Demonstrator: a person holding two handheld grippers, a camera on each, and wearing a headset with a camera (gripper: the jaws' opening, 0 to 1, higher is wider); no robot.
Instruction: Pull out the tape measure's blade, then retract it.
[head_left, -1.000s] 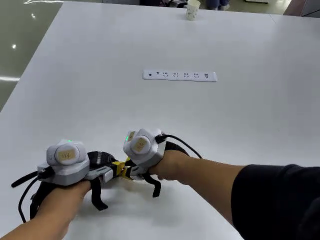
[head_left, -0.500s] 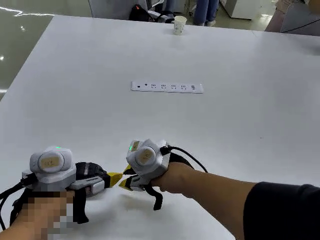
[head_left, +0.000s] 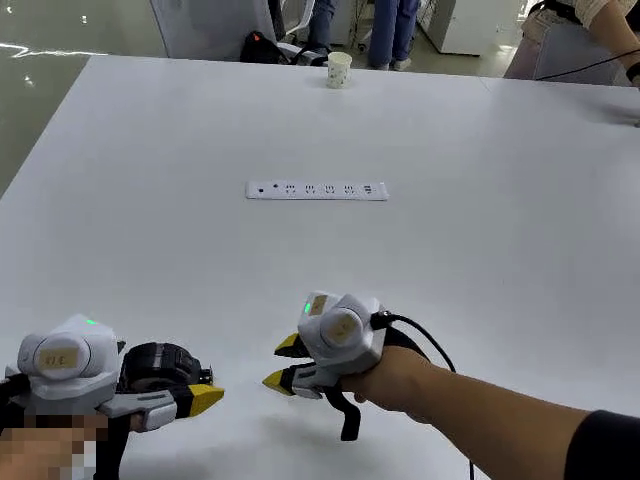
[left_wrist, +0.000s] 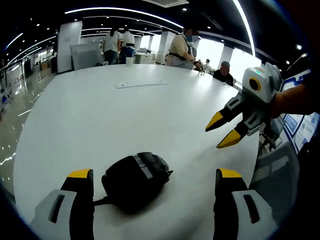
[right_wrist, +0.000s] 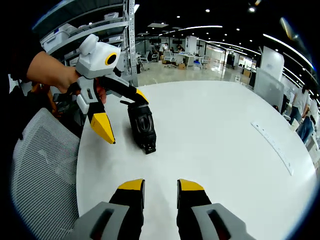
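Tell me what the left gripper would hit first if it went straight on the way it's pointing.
Probably the black tape measure, lying on the table just ahead of the left gripper, between its open jaws.

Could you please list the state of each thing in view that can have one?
Left claw: open wide, gripping nothing.
Right claw: open, jaws a little apart, empty.
Tape measure: lying on the table between the left claw's jaws, not gripped, no blade drawn out.
Paper cup: upright, near the table's far edge.
Power strip: lying flat, nothing plugged in.
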